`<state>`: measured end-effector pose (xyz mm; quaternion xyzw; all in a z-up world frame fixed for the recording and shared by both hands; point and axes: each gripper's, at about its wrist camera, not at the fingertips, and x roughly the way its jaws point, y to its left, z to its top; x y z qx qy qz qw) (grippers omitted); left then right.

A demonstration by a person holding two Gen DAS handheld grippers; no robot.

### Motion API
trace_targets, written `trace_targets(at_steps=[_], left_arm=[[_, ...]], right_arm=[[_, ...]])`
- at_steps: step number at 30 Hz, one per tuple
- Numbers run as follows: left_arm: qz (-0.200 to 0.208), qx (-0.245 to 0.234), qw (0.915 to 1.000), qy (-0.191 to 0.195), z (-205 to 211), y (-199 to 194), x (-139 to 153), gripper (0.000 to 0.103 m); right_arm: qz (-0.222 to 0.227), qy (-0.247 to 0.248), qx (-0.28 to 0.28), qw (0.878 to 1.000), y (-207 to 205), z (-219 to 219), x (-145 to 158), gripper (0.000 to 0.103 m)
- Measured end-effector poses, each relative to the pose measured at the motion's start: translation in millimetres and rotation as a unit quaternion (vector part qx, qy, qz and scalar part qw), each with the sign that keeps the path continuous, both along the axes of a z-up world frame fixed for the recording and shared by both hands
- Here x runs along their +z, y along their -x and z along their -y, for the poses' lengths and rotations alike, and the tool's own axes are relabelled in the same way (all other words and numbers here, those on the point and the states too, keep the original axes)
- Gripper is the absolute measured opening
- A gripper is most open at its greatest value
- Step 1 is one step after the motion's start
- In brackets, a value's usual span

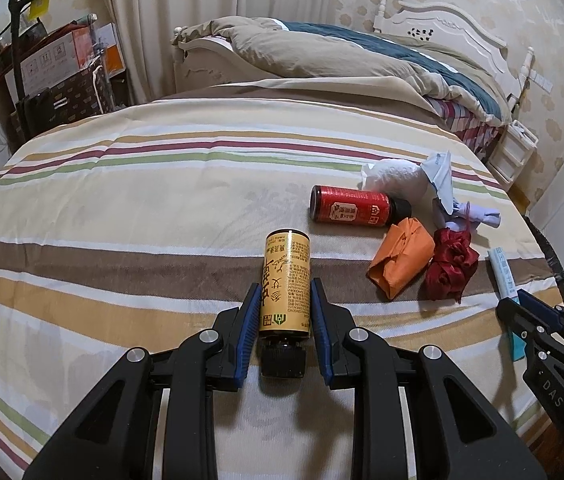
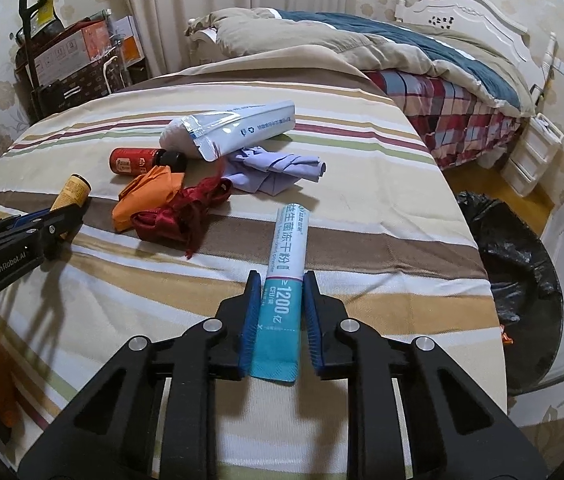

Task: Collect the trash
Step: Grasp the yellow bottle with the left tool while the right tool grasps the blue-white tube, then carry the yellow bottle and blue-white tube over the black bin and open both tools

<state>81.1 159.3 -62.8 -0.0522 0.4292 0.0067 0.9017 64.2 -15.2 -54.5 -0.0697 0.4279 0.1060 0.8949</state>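
My left gripper (image 1: 285,286) is shut on a yellow-labelled bottle (image 1: 286,256) with a black cap, which lies on the striped bedspread (image 1: 142,208). The blue pads of my right gripper (image 2: 282,276) press both edges of a white and teal powder sachet (image 2: 287,240). Between the two lie a red bottle (image 1: 351,210), an orange paper wad (image 1: 399,262), a dark red ribbon bundle (image 1: 449,264), a lilac crumpled piece (image 2: 278,172) and a white plastic pouch (image 2: 238,128).
A bin lined with a black bag (image 2: 517,248) stands on the floor off the bed's right edge. A second bed with a heaped quilt (image 2: 361,48) is behind. Boxes and bags (image 2: 74,60) are stacked at the far left by the curtain.
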Motion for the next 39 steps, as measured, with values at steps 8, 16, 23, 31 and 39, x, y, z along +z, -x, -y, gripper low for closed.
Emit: trace_targets(at_steps=[8,16,23,31,39], left_arm=[[0.013,0.004,0.9999,0.010,1,9,3,0.027],[0.024,-0.003,0.9994,0.024,7,19,9,0.027],[0.034,-0.010,0.9991,0.024,17,26,19,0.027],[0.057,-0.043,0.9971,0.026,50,32,37,0.027],[0.066,-0.097,0.9927,0.029,104,25,46,0.027]], right_arm=[[0.006,-0.015,-0.005,1.000,8,9,3,0.018],[0.015,-0.030,-0.017,0.999,11,24,8,0.018],[0.023,-0.039,-0.026,0.999,14,36,13,0.018],[0.040,-0.047,-0.055,0.997,14,65,24,0.018],[0.055,-0.047,-0.097,0.993,12,110,31,0.018]])
